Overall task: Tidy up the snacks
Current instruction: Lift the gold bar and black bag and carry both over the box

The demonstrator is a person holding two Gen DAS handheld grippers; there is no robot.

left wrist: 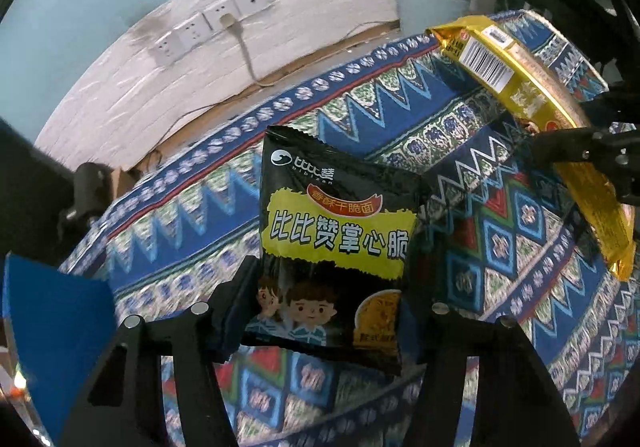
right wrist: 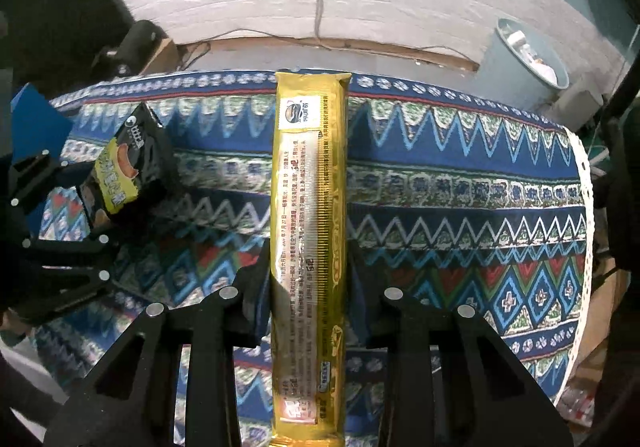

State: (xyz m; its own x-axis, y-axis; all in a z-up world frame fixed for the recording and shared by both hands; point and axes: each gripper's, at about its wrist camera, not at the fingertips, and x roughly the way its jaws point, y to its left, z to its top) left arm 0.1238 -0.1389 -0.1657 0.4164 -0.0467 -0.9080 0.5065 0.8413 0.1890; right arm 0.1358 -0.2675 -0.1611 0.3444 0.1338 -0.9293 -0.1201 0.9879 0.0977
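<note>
1. Two snack packs were in view, each clamped in its own fingers and lifted above the patterned table (right wrist: 460, 175).
2. Cut off: the long gold packet (right wrist: 308, 247) ran out of the right wrist view at the bottom edge, so its near end could not be seen. In the left wrist view its middle was covered by the right gripper (left wrist: 568, 151).
3. Hidden: the lower left corner of the black noodle pack (left wrist: 334, 247) sat behind one of the left fingers (left wrist: 240, 311), and its small print was too blurred to read.
4. Hard to make out: the blue object (left wrist: 56, 327) at the left edge was only partly in frame, and its kind was unclear.
5. Left gripper (left wrist: 336, 307): it pointed steeply down, its fingers pressed against the two sides of the black noodle pack, which stood upright between them.
6. Right gripper: it also pointed steeply down, its fingers clenched narrowly on the gold packet, which lay lengthwise along them and reached toward the wall (right wrist: 360, 7).
7. A pale bin (left wrist: 432, 3) stood beyond the table's far edge.
</note>
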